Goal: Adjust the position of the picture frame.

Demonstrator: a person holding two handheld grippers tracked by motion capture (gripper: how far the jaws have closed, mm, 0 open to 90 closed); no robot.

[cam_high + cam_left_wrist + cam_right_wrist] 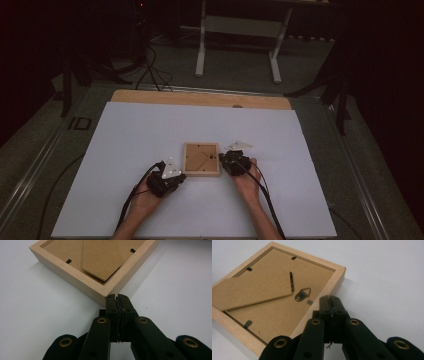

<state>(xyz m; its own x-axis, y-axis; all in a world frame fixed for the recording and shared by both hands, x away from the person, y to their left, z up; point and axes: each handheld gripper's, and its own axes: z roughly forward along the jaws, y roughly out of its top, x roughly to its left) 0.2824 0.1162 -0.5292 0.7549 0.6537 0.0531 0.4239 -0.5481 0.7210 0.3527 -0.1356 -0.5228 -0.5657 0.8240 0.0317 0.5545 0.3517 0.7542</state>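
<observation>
A small wooden picture frame (201, 159) lies face down on the white table, its brown backing board and fold-out stand up. In the left gripper view my left gripper (117, 298) is shut with nothing in it, its tips right at a corner of the frame (100, 287). From the high view it sits at the frame's near left corner (165, 181). My right gripper (329, 300) is also shut and empty, its tips over the frame's right rail (322, 293), beside the brass hanger (302, 295). In the high view it rests at the frame's right side (233, 162).
The white sheet (130, 150) covers a wooden tabletop (200, 98). Cables trail from both grippers toward the near edge. Small black turn tabs (248, 324) hold the backing. A white desk stand (237, 30) is on the dark floor beyond the table.
</observation>
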